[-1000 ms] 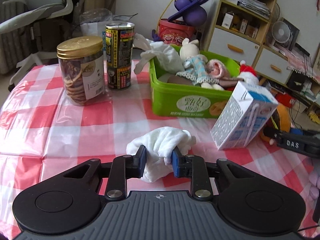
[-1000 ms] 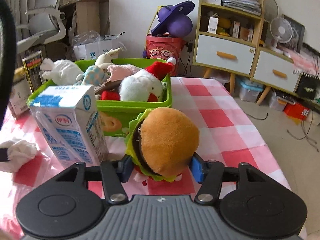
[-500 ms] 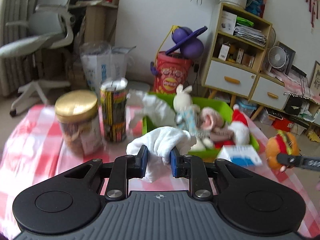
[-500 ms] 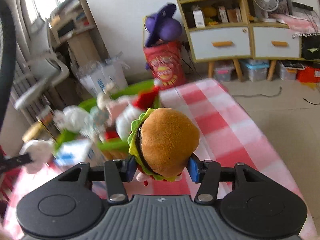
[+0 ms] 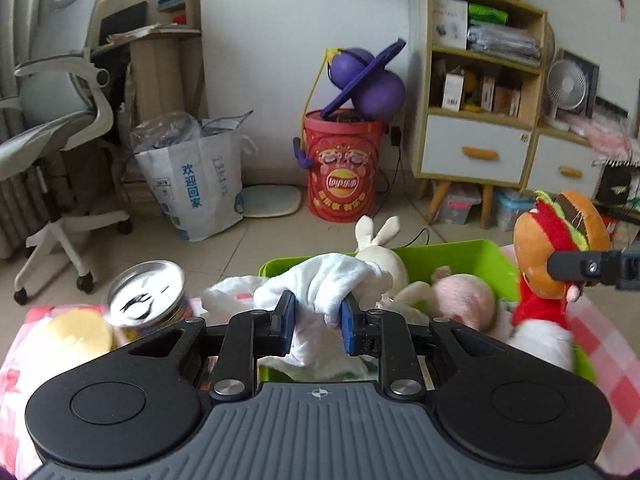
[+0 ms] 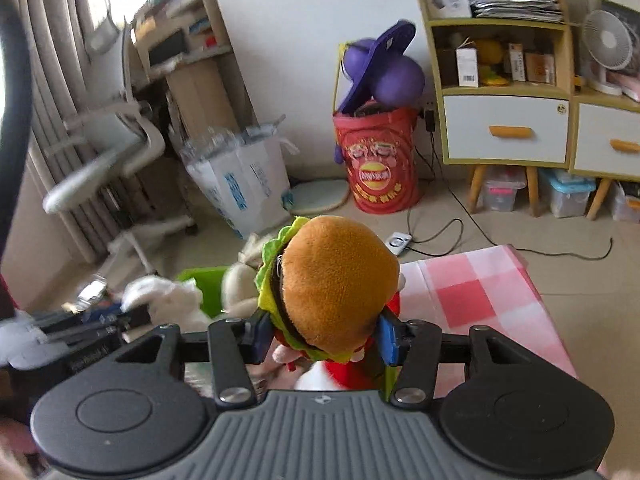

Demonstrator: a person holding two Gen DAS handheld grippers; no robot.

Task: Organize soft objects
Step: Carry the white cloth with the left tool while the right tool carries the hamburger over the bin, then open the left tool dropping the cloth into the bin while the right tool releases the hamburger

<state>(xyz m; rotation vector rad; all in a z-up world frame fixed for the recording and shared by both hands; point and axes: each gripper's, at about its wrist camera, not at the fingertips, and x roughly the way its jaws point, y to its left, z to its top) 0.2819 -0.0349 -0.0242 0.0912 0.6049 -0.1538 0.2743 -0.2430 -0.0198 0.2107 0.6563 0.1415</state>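
Left claw [image 5: 317, 317] clamping white cloth [image 5: 320, 280], right claw [image 6: 323, 335] gripping burger plush [image 6: 336, 280], bin [image 5: 460, 254] half-hidden.

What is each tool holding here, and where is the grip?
Left tool: white cloth, pinched mid-bunch. Right tool: burger plush, gripped at both sides.

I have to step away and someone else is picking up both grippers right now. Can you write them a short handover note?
Left gripper: shut on the white cloth, held above the near side of the green bin.
Right gripper: shut on the burger plush, held above the bin's right end.
Already in the bin: the rabbit plush, a pink plush and a red-and-white plush.
The tin can and gold-lidded jar stand to the bin's left.
Done: both soft items picked up and carried over the bin.
Left: lower and release each into the bin.
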